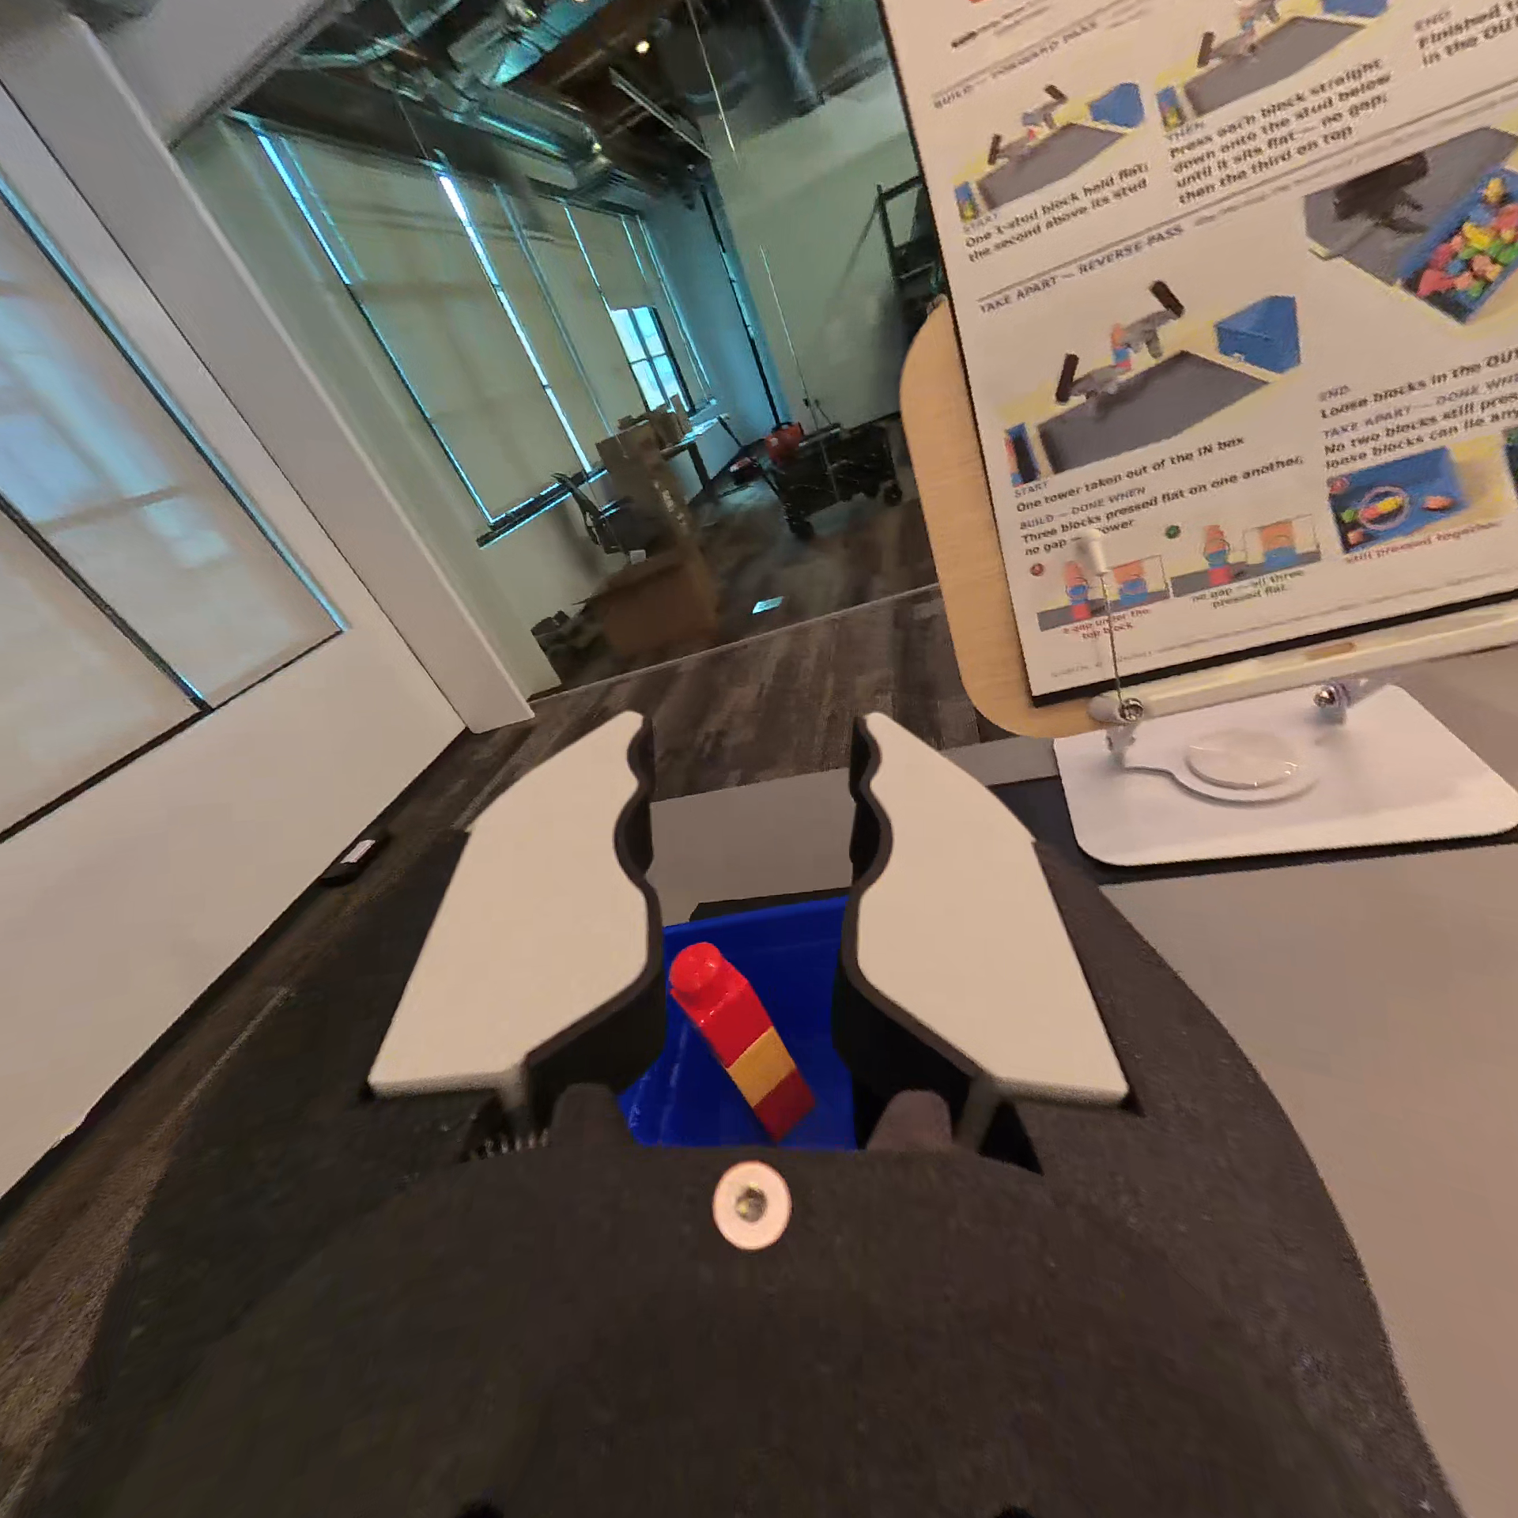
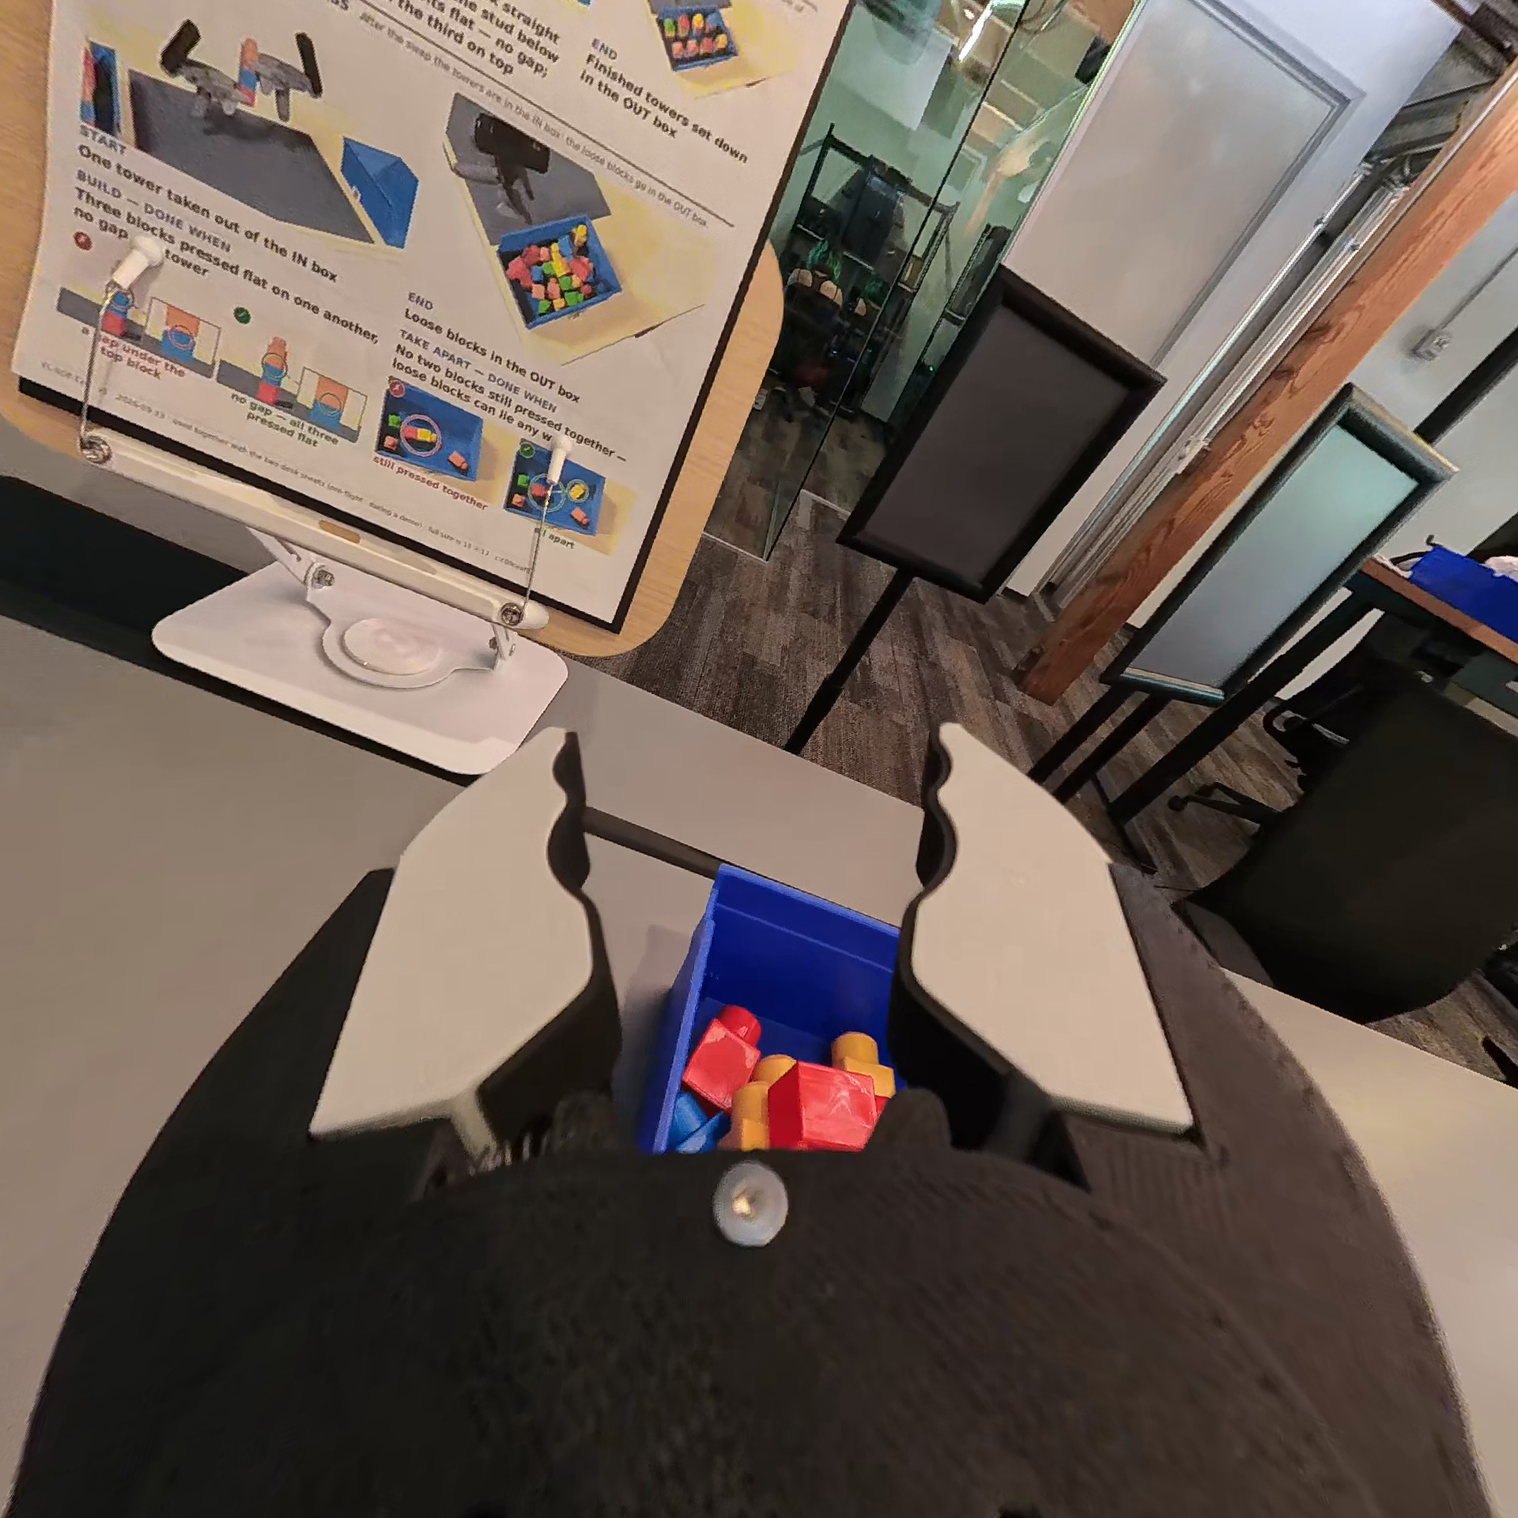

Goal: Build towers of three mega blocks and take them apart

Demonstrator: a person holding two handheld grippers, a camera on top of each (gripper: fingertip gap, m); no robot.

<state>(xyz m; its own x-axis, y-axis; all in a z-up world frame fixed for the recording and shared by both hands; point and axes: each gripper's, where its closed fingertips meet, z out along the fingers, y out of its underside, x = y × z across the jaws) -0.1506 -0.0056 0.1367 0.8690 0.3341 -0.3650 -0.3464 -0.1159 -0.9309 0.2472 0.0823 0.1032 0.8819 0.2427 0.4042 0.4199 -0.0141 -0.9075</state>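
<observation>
Grey table (image 2: 205, 821), blue bin (image 2: 788, 945) of loose blocks (image 2: 821, 1101) beneath open right gripper (image 2: 752, 788)

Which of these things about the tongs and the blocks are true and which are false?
1. The left tongs grip the tower. False: they are open, and the tower lies below in a blue bin.
2. The tower is red, yellow, red. True.
3. The right tongs are open and hold nothing. True.
4. The right bin holds only green blocks. False: its loose blocks are red, orange and blue.
</observation>
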